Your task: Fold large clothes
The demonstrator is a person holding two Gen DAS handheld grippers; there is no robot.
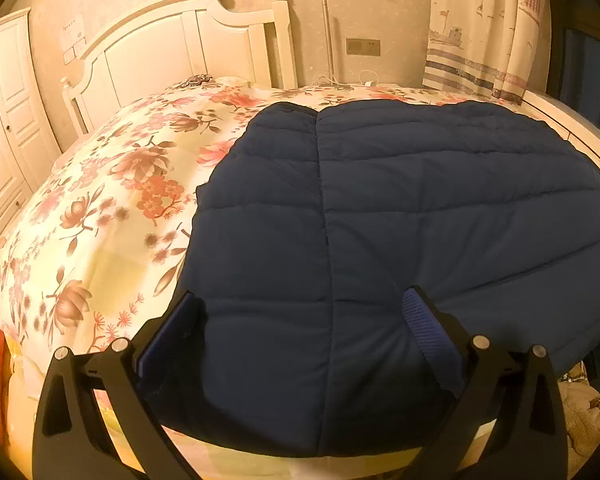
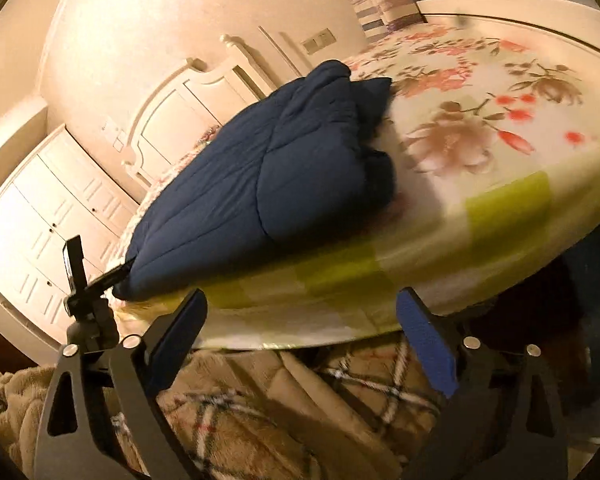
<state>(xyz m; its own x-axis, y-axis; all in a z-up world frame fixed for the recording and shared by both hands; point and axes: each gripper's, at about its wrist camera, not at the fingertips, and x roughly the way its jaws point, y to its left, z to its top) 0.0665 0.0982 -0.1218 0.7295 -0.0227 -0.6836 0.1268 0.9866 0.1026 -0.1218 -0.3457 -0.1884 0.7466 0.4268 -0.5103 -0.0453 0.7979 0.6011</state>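
A large navy quilted jacket (image 1: 400, 216) lies spread on the flowered bed cover (image 1: 112, 208). My left gripper (image 1: 304, 308) is open, its blue-padded fingers (image 1: 428, 332) straddling the jacket's near edge just above the cloth. In the right wrist view the jacket (image 2: 260, 176) lies folded over on the bed, and the left gripper (image 2: 96, 284) shows at its near left corner. My right gripper (image 2: 300, 312) is open and empty, tilted, off the bed's near edge (image 2: 340, 288).
A white headboard (image 1: 172, 48) and wardrobe (image 1: 4, 112) stand at the back left. A curtain (image 1: 480, 28) hangs at the back right. A plaid blanket (image 2: 300, 408) and a beige fluffy cloth (image 2: 8, 396) lie below the bed.
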